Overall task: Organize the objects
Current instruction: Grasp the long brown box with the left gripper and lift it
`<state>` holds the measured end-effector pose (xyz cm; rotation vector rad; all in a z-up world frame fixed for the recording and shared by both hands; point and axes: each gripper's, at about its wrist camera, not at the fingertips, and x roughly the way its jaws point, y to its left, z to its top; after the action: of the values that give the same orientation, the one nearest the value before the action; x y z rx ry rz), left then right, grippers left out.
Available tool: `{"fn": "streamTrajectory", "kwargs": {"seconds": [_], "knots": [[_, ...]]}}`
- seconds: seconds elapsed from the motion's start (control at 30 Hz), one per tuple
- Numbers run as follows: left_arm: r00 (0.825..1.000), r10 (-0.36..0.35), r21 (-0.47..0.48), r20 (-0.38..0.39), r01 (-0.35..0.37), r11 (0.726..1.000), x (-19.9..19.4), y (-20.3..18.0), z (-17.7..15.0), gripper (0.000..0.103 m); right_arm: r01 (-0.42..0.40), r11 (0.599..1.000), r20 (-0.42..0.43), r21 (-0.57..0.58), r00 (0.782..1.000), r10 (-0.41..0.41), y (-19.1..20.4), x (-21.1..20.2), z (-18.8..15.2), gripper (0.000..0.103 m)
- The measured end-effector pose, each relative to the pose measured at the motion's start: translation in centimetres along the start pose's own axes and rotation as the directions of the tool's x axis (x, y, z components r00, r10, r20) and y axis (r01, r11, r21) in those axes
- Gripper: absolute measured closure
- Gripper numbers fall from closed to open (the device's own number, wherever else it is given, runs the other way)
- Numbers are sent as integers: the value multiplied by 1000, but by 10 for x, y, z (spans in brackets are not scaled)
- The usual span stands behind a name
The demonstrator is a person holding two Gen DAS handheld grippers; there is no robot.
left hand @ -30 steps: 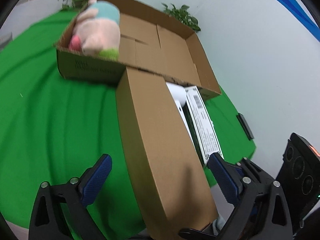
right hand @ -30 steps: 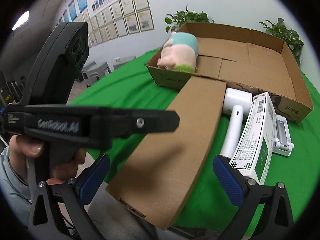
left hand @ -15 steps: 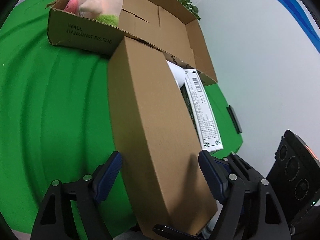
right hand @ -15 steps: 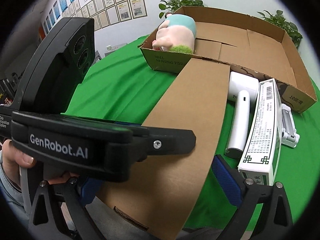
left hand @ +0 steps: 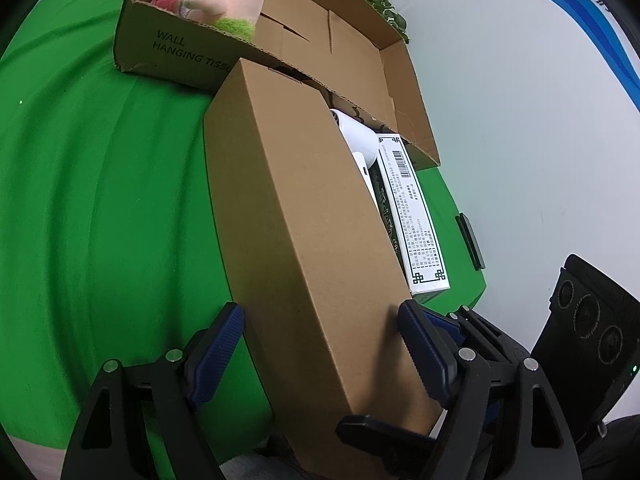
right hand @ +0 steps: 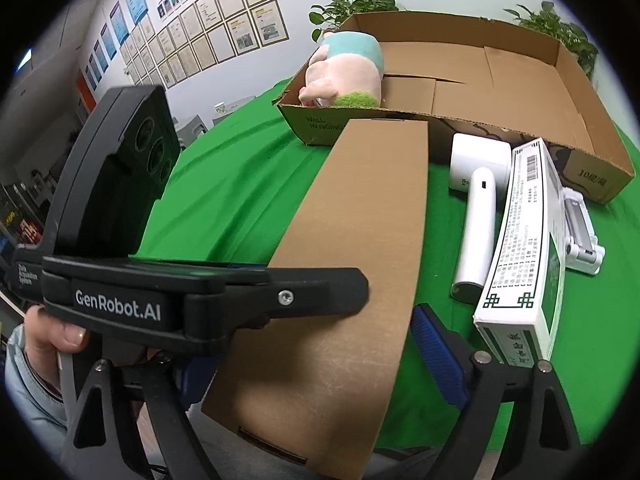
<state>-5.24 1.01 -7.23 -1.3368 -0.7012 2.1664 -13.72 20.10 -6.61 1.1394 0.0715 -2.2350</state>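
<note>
Step in hand: both grippers are set on the near end of a long, flat, plain brown cardboard box [left hand: 304,216]; judging by the layout, this is the grasp before a lift.
Left gripper [left hand: 320,344]: points downward along the long box. Its blue ribbed pads [left hand: 218,344] sit against the box's two long sides, straddling its width; the jaws are easing apart very slightly, with the box between them and the pads appearing to touch it.
Right gripper [right hand: 308,364]: also tilted downward, straddling the same near end. Its right blue pad [right hand: 436,356] is at the box's edge; the other pad is hidden behind the left tool. The jaws are closing around the box; whether both pads press yet cannot be told.
Hand: a person's hand [right hand: 52,332] holds the left tool's handle at the lower left of the right view.
Long box position: lies on the green cloth [left hand: 100,200], near end overhanging the table edge, far end touching the tray's front wall.
Beside it: a white hair dryer [right hand: 476,216], then a white and green printed carton [right hand: 524,240], then a small white stand [right hand: 580,236].
Farthest: a wide, shallow open cardboard tray [right hand: 592,128], with a pink and teal plush toy [right hand: 344,72] in its left corner.
Next move: probably firm both grips, lift level, and carry the box over the front wall into the tray's bare floor.
</note>
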Motion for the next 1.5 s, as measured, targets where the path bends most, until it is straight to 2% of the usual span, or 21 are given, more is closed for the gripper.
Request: {"fn": "streamTrajectory", "kwargs": {"seconds": [0.2, 0.23, 0.27, 0.3, 0.4, 0.47, 0.57, 0.7, 0.87, 1.0, 1.13, 1.23, 1.37, 1.5], "knots": [[1000, 6, -4, 7, -6, 1000, 4, -1, 0, 21, -38, 998, 10, 54, 999, 37, -8, -3, 1, 18], [1000, 21, -7, 18, -21, 1000, 4, -1, 1, 13, -36, 997, 17, 71, 999, 34, -10, -4, 1, 28], [998, 45, -25, 40, -44, 999, 2, 0, 2, 9, -68, 994, 21, 86, 998, 66, -13, -7, 2, 35], [998, 47, -30, 37, -46, 998, 1, 1, 2, 9, -91, 991, 17, 100, 996, 90, -15, -7, 2, 51], [999, 32, -32, 32, -31, 999, 4, 2, 4, 10, -107, 988, 8, 107, 994, 107, -20, -7, 2, 55], [999, 34, -31, 29, -33, 999, 4, 2, 4, 10, -84, 990, 9, 114, 996, 83, -18, -8, 2, 54], [999, 36, -24, 25, -35, 999, 3, 2, 4, 10, 3, 999, 18, 54, 1000, -4, -6, -9, 3, 39], [1000, 26, -16, 10, -26, 1000, 1, 3, 3, 10, 24, 1000, 5, 8, 1000, -24, 3, -6, 3, 24], [999, -21, -17, -24, 21, 1000, -5, 10, 3, 10, 48, 998, -4, -45, 999, -48, 17, 0, 6, 18], [999, -41, -32, -18, 41, 999, -14, 19, 1, 10, 84, 994, -10, -72, 996, -85, 24, 1, 8, 15], [998, -56, -34, -4, 56, 998, -15, 22, 1, 10, 135, 985, -69, -110, 987, -143, 36, 14, 6, 7], [997, -73, -20, 0, 73, 997, -14, 21, 2, 10, 161, 982, -63, -97, 984, -167, 37, 17, 4, 6], [996, -89, -21, 7, 89, 996, -15, 23, 3, 10, 173, 981, -44, -83, 983, -177, 36, 15, 2, 11], [995, -97, -10, 12, 97, 995, -17, 21, 0, 10, 139, 989, -43, -55, 989, -141, 36, 12, 0, 16]]}}
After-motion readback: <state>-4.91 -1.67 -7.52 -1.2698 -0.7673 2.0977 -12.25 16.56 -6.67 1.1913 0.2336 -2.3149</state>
